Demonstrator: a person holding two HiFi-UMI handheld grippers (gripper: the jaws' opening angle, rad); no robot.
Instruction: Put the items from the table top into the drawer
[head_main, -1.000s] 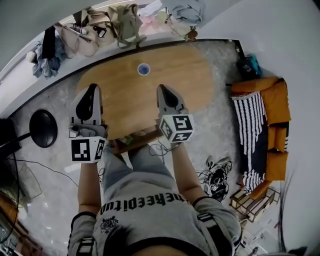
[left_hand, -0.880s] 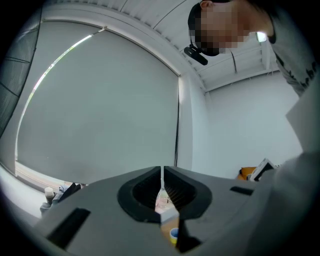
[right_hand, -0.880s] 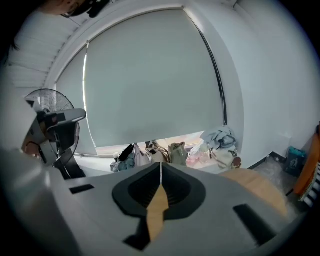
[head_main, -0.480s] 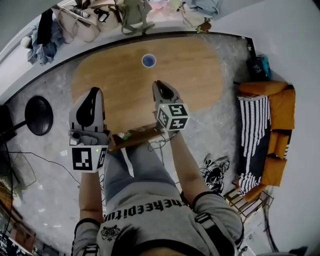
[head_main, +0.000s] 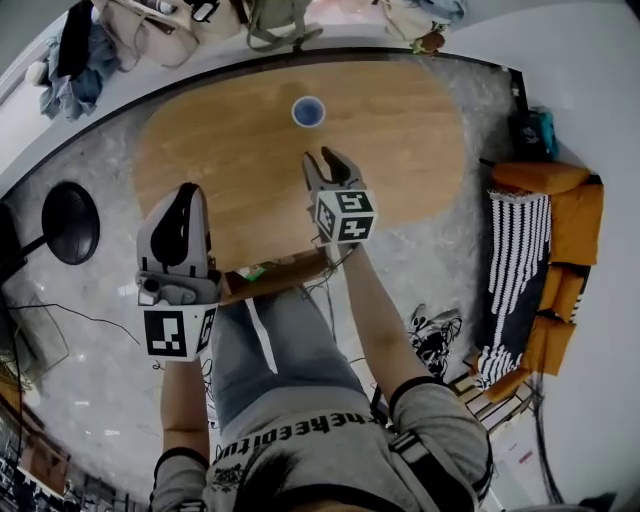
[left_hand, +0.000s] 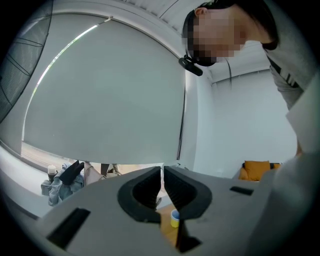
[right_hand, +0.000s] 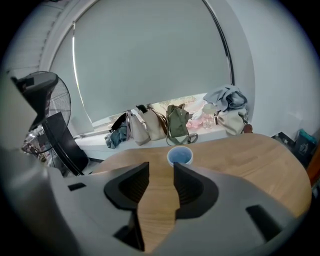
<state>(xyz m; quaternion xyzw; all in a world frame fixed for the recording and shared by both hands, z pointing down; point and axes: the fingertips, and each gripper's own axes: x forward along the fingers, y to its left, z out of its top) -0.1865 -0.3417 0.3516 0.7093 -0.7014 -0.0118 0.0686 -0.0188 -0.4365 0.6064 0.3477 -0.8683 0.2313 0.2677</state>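
We count one blue cup (head_main: 308, 111) on the bench (head_main: 420, 140), upright near its far edge. Of our two grippers, the left gripper (head_main: 186, 190) has its fingers pressed together. The right gripper (head_main: 330, 158) has just been opening its fingers, now spread over bare wood short of the cup.

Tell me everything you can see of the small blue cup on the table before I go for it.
The cup is small and round, with a pale rim and a blue inside; its outer wall looks pale yellow in the left gripper view. It stands upright, mouth up, alone on the wooden table top, near the middle of the far side. Only the table touches it. Whether it holds anything cannot be told.
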